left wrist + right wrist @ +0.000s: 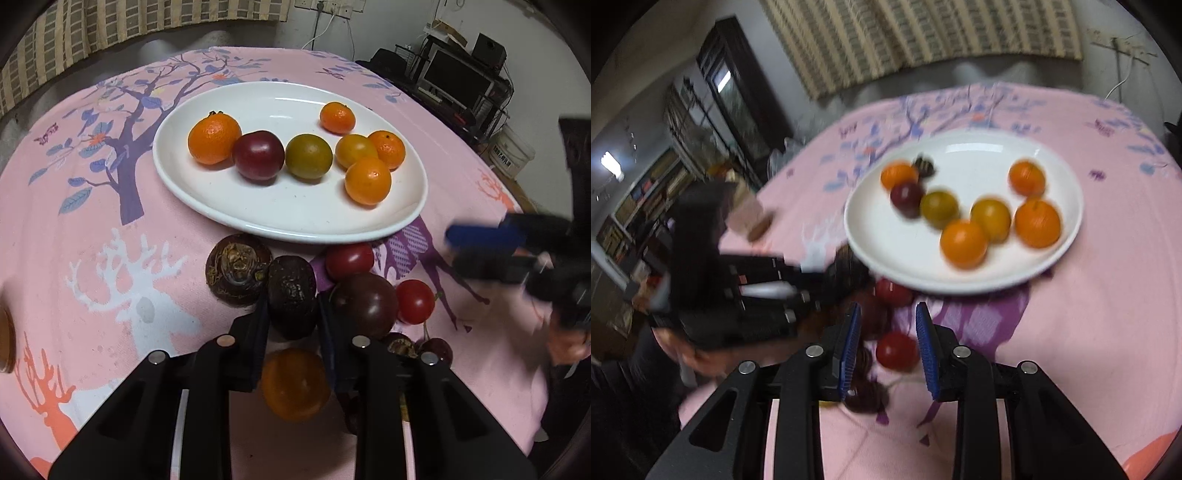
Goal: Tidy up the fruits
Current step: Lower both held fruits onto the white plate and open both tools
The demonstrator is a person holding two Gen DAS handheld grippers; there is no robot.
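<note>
Firstly, a count. On the pink worktop (110, 229), one white oval plate (207, 206), far of centre, holding seven fruits: four oranges (212, 138), one yellow fruit (355, 149), one green fruit (308, 155) and one dark red plum (258, 155). Plum touching the leftmost orange; the smallest orange alone at the far right of the plate; the other three clustered at the right.

Off the plate, near its front rim, a tight heap: one brown bulb (238, 269) at the left, one dark fruit (291, 284) just right of it, two red tomatoes (349, 260), one big purple fruit (364, 304) between them, and one more orange fruit (295, 384) nearer still. Also a few small dark fruits (436, 349) at the near right, partly hidden, so number not clear.

Left tongs (291, 299) closed snugly on the dark fruit, one pad on each side, fruit on or just above the cloth, cannot tell which. Bulb touching it on the left, purple fruit hard against the right finger.

Right tongs (888, 308) drawn nearly together, gripping nothing; blurred in both views, hovering at the right of the heap, with a red tomato seen below through the narrow gap.

Room for moving: near half of the plate bare, also a strip along its far rim. Cloth wide open to the left of the heap and to the right of the plate. Plate's front rim almost touching the bulb and the farther tomato, so little slack there.
</note>
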